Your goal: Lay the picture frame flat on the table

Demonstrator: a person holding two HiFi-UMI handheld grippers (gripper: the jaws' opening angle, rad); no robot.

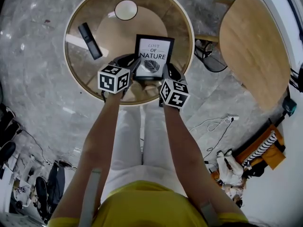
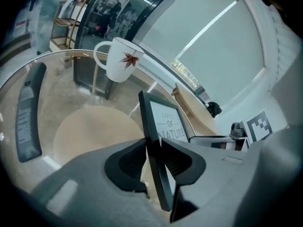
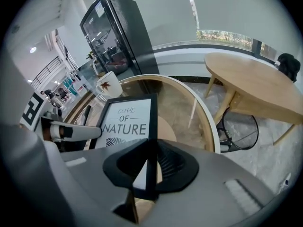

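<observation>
The black picture frame (image 1: 154,56) with its "NATURE" print hangs tilted back over the near side of the round glass table (image 1: 72,30), between my two grippers. My left gripper (image 1: 131,66) has the frame's left edge (image 2: 152,126) between its jaws (image 2: 152,148); they stand close on both sides, with a thin sliver showing at the right-hand jaw. My right gripper (image 1: 171,74) is shut on the frame's right edge (image 3: 150,126), its pads (image 3: 150,157) pressed on both faces.
A white mug (image 1: 126,10) with a red leaf stands at the table's far side, and a black remote (image 1: 90,40) lies at its left. A wooden table (image 1: 253,46) stands to the right. Cables (image 1: 218,124) and clutter lie on the floor.
</observation>
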